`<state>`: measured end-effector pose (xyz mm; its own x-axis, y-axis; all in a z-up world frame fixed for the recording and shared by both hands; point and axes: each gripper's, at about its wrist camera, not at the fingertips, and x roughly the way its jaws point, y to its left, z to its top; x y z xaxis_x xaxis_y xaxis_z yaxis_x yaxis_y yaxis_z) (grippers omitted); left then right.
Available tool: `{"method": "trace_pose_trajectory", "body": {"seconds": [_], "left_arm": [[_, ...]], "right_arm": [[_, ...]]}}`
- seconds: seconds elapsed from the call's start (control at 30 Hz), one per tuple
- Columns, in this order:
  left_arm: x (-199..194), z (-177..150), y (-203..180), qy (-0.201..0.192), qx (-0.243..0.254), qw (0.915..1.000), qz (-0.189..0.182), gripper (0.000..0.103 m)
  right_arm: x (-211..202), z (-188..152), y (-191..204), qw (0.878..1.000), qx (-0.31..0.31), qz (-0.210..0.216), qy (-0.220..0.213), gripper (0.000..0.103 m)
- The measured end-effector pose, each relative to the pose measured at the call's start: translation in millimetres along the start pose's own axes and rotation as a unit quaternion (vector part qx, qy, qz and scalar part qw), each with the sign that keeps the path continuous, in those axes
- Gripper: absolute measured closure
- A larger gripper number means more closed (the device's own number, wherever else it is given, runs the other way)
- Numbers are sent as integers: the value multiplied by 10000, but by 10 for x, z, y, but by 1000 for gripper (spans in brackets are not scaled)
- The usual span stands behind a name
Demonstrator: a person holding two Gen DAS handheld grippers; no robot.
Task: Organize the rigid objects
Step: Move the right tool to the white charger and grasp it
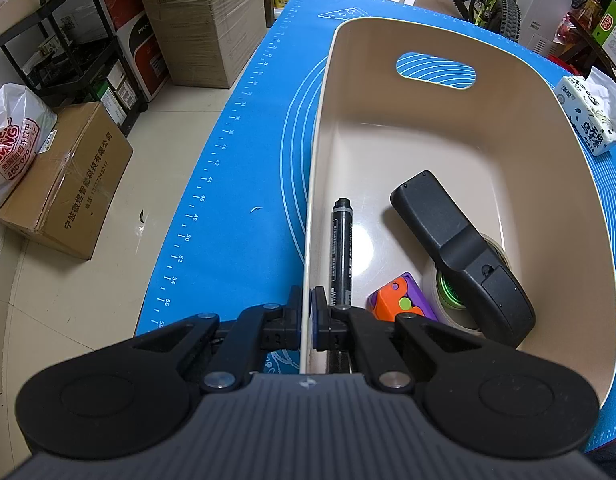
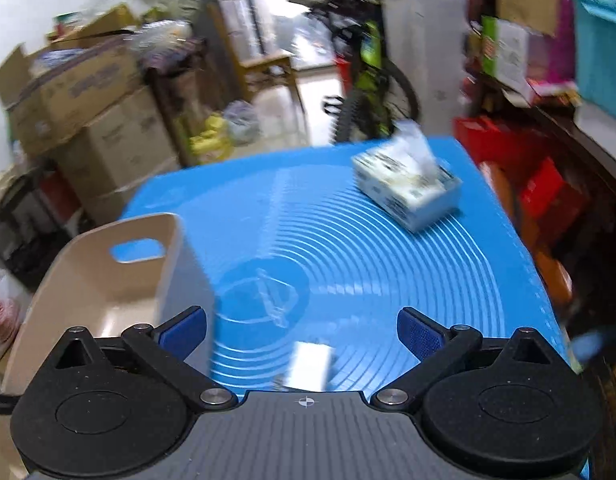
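Left wrist view: left gripper point(image 1: 306, 312) fingers pinch the beige bin's point(image 1: 548, 184) side wall, marker point(image 1: 341, 252) inside; right gripper point(image 2: 301, 330) fingers spread wide over the blue mat point(image 2: 348, 248).

The bin point(image 1: 520, 168) is seen to be smooth cream plastic with a slight sheen, and the mat point(image 1: 243, 184) looks like matt blue rubbery sheet. The remote point(image 1: 460, 252) and marker point(image 1: 342, 248) appear matt black plastic; the tape point(image 1: 448, 300) is probably glossy film.

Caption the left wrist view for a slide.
Left tongs clamp the bin wall; marker, remote, tape and toy lie inside.
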<state>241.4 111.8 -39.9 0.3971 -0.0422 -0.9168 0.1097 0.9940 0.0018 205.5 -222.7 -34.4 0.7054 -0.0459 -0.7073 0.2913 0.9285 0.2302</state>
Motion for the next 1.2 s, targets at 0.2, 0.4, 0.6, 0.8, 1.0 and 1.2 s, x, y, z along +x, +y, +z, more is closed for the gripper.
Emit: {"method": "trace_pose_trajectory", "body": {"seconds": [0.2,0.4,0.6,0.8,1.0,1.2], "left_arm": [[-1,-2,1,-1,6,10000,5,98],[-3,-4,17,-5,12,10000,24,97],[-4,-6,17,-7,19,10000,28,97],[-6,-7,13,-6,22,10000,33,97],[-6,-7,15,-6,18,10000,32,97],[-6,-7,10,-6,16,10000,30,97]], "right_arm": [[300,-172,-239,9988,248,-236,364,3],[492,-262,-194,9982,76,-442,393,3],[759,-335,-34,9968,70,-507,609,3],[941,-388,123,9961,-144,-576,647,5],[1074,-433,214,9936,-413,-721,760,18],[1046,-461,212,9935,-494,-791,656,32]]}}
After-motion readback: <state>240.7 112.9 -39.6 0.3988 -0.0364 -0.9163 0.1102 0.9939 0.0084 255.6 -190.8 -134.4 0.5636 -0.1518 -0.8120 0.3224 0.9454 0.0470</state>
